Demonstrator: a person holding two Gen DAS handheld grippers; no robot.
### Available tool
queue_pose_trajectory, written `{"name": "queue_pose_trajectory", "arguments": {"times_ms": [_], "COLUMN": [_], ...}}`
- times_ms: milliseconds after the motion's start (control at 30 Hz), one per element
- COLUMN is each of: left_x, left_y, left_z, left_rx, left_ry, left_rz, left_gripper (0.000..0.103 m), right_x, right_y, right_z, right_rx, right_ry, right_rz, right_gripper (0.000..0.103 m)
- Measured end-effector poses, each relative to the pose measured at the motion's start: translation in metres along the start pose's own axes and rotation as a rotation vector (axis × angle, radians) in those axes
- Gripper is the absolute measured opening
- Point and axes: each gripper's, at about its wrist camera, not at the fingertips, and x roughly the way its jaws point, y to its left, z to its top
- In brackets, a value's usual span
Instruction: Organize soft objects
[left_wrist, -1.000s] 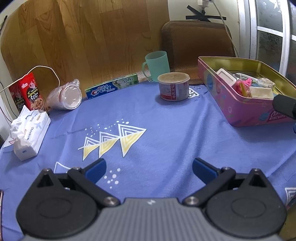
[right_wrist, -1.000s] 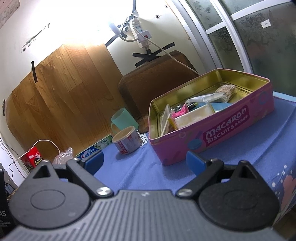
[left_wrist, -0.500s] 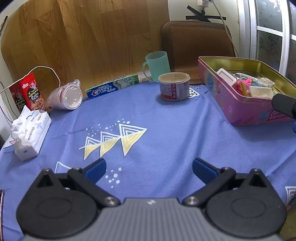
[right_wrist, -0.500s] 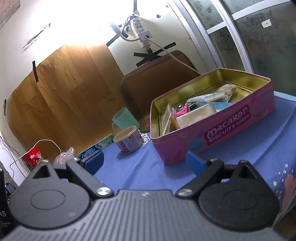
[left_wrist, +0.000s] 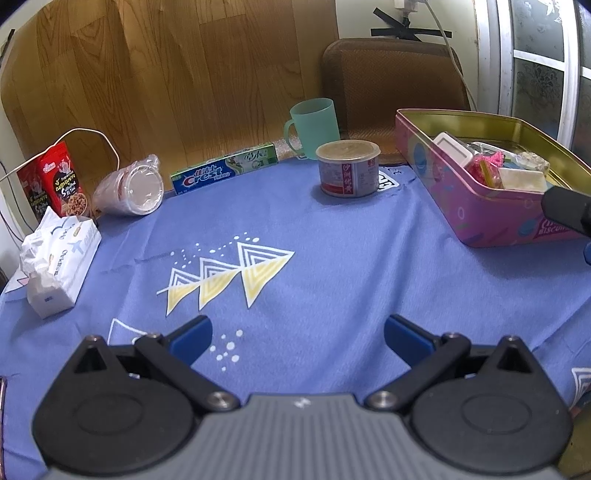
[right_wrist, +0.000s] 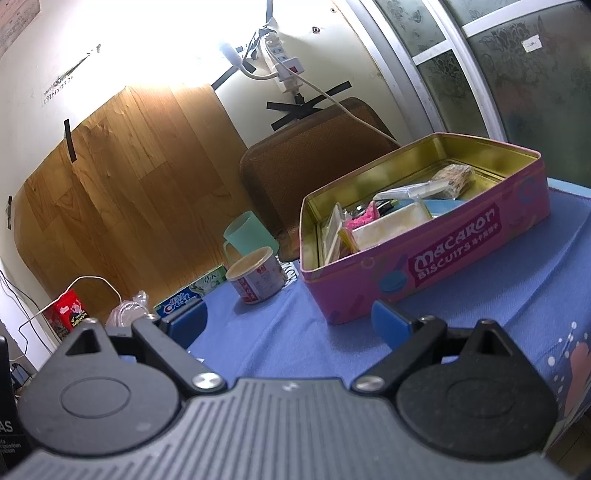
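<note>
Left wrist view: both grippers, left gripper (left_wrist: 297, 332) and right gripper (right_wrist: 288, 319), hover with fingers spread and empty, pink tin (left_wrist: 476, 210) at two o'clock part-filled, tissue pack (left_wrist: 61, 266) at nine o'clock awaiting pickup.

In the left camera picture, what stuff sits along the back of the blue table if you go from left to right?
Red snack bag → tipped-over plastic cup → Crest toothpaste box → green mug → round tub → pink biscuit tin.
</note>
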Motion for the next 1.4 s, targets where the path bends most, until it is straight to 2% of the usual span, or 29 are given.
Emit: {"name": "queue_pose_trajectory", "arguments": {"times_ms": [433, 1400], "left_x": [0.0030, 0.0054], "left_y": [-0.0010, 0.0028], "left_z": [-0.0016, -0.0016], "left_rx": [0.012, 0.000], "left_ry": [-0.009, 0.000], "left_rz": [0.038, 0.022], "left_gripper": [0.103, 0.103], "right_x": [0.0014, 0.0014], "right_y": [0.0000, -0.0007], "right_z": [-0.0036, -0.0034], "right_rx": [-0.001, 0.002], "right_ry": [0.007, 0.010], "right_rz": [-0.002, -0.001], "right_gripper": [0.097, 0.097]}}
